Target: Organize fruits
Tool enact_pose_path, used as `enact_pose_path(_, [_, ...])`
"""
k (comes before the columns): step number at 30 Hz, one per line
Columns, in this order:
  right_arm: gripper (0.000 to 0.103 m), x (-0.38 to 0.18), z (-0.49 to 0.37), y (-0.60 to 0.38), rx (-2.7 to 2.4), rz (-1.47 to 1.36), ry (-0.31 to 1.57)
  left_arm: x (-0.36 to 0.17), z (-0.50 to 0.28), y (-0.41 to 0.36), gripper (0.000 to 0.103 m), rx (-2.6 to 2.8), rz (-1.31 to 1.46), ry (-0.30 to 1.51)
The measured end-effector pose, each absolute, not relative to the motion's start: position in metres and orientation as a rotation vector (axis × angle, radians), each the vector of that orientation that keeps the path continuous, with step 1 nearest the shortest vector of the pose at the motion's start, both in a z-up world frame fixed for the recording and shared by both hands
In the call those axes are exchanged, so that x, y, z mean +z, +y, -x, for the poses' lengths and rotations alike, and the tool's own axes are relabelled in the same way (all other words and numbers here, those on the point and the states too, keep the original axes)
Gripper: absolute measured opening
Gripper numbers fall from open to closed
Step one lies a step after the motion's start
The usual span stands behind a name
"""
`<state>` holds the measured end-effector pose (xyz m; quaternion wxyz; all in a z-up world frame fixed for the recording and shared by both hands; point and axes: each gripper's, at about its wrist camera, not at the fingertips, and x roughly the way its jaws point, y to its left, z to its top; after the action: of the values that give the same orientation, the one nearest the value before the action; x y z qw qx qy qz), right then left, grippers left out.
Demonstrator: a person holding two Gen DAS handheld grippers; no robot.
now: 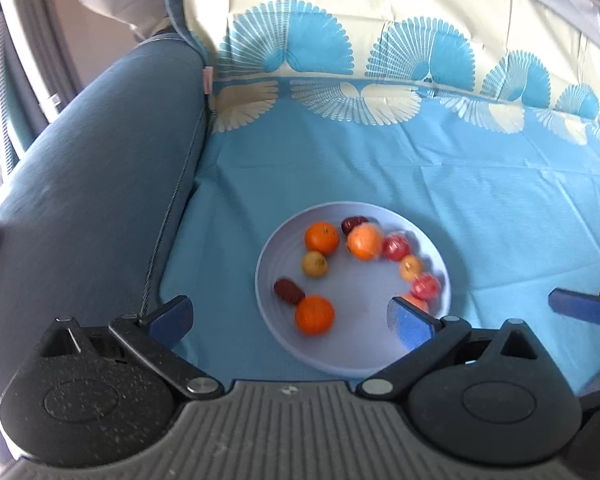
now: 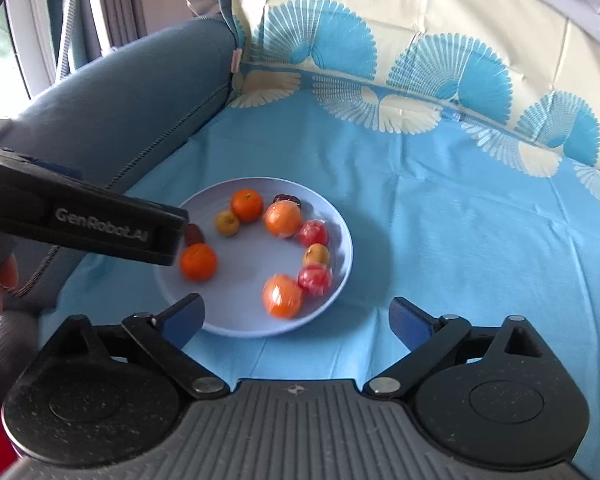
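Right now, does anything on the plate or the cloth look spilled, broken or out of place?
Nothing stands out. All the fruit lies inside the plate, none on the blue cloth. The plate sits flat, and both the left gripper and the right gripper are open and empty.

Fruits (image 2: 278,218) in plate (image 2: 340,276) on cloth (image 2: 440,220) — perhaps nine.

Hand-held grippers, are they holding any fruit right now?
No. The left hand-held gripper and the right hand-held gripper are both open and empty. All the fruit sits in the plate.
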<state>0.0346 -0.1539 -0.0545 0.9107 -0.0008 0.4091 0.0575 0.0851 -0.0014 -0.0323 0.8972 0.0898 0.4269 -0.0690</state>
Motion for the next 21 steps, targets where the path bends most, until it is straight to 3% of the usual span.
enact_pose_path(21, [0.102, -0.020, 0.048, -0.153, 0.031, -0.028, 0.787, -0.007, -0.010, 0.007, 0.103, -0.104, -0.180, 0.886])
